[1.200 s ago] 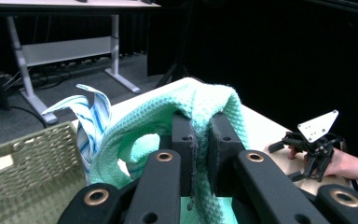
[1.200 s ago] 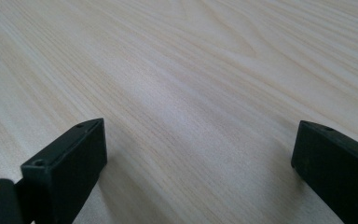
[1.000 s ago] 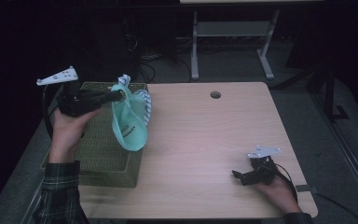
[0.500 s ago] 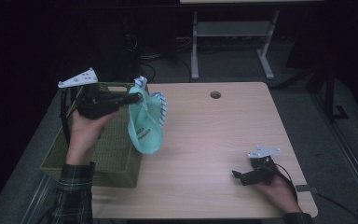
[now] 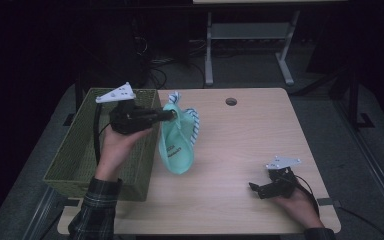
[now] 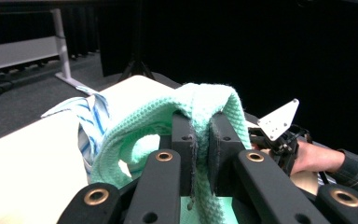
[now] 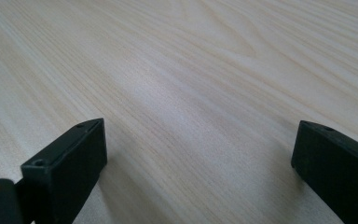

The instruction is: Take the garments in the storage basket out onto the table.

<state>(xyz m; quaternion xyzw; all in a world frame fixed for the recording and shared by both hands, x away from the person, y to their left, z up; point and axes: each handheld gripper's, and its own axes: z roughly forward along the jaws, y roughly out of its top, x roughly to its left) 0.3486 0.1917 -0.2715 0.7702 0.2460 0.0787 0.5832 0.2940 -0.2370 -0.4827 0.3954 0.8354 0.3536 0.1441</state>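
Your left tool (image 5: 172, 115) is clamped on a fold of the mint-green waffle-weave cloth (image 5: 177, 145), and you hold it level, pointing toward the middle of the light wooden desk (image 5: 245, 150). The cloth hangs from that pinch with its long axis running straight down; its rounded lower end reaches the desk just beside the near right corner of the olive-green woven basket (image 5: 80, 155). A white cloth with blue stripes (image 5: 192, 120) hangs bunched up with it on the far side.

Your right tool (image 5: 260, 189) rests low at the desk's near right corner, well apart from the cloth, its jaws spread wide with nothing between them.

The desk is pale wood grain with a round cable hole (image 5: 231, 101) near its far edge. The room around it is dark, with a grey floor, cables and a white metal stand (image 5: 250, 35) behind the desk.

The left gripper view shows the grip up close: the mint-green cloth (image 6: 200, 107) is draped over and squeezed between the two black jaws, with the striped cloth (image 6: 86, 114) off to the left and your other hand (image 6: 314, 156) farther off. The high view gives what that one cannot: the hanging length and the basket. The right gripper view shows bare desk (image 7: 191, 93) between the parted jaws.
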